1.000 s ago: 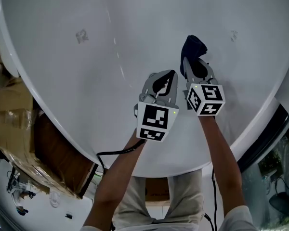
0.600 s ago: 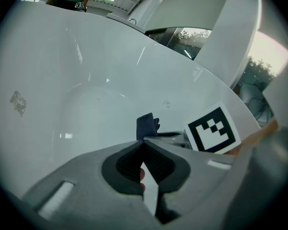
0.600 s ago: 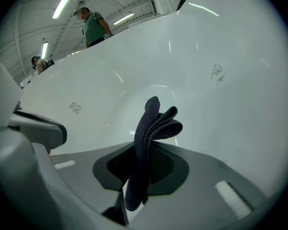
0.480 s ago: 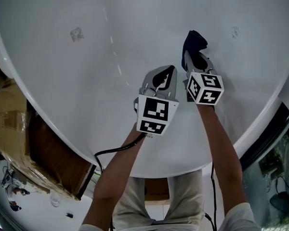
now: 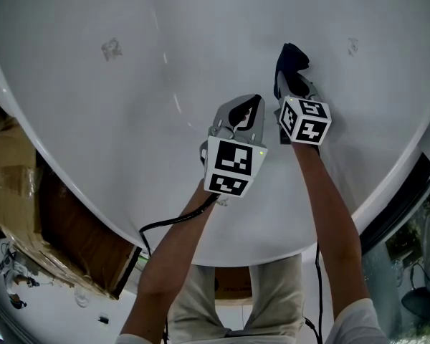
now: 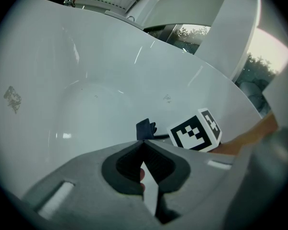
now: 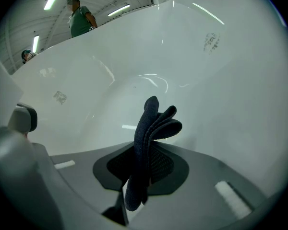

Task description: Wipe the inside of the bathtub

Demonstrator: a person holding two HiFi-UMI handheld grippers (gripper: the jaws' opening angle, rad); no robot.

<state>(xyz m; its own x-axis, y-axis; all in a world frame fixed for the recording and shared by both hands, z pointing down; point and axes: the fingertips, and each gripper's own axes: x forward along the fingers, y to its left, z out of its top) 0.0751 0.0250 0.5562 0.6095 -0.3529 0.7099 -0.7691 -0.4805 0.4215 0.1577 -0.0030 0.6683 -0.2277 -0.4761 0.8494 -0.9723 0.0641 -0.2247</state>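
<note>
1. bathtub (image 5: pixel 129 120): big white oval, fills most of the head view; person leans over its near rim w/ both forearms reaching in
2. right tool (image 5: pixel 289 86): inside the tub, right of centre, its marker cube (image 5: pixel 304 120) facing up; jaws clamped tight on a dark cloth (image 5: pixel 290 59)
3. right gripper view: right tool (image 7: pixel 144 147) has the cloth (image 7: pixel 156 123) pinched btwn the pads, folded layers sticking up past the tips, a short end hanging below; white tub wall curves round behind
4. in the head view the cloth's free end sits at the tub's inner wall; can't tell if it's actually touching
5. left tool (image 5: pixel 252 104): just beside the right one, on its left and a bit nearer the person, held over the tub's inside; black cable (image 5: pixel 173 224) runs back under the forearm
6. left gripper view: left tool (image 6: pixel 144 143) jaws closed tip to tip, nothing btwn them, only a thin sliver of white tub lower down; the right tool's marker cube (image 6: pixel 194 131) and the cloth (image 6: pixel 145 127) show just beyond
7. smudge (image 5: pixel 111 47), grey, upper left on the tub wall; 2nd smudge (image 5: pixel 352 46) upper right
8. outside the tub on the left: cardboard box (image 5: pixel 11 185) and a brown wood panel (image 5: pixel 82 235)
9. bkgd of the right gripper view: person in a green top (image 7: pixel 80 19) standing past the far rim
</note>
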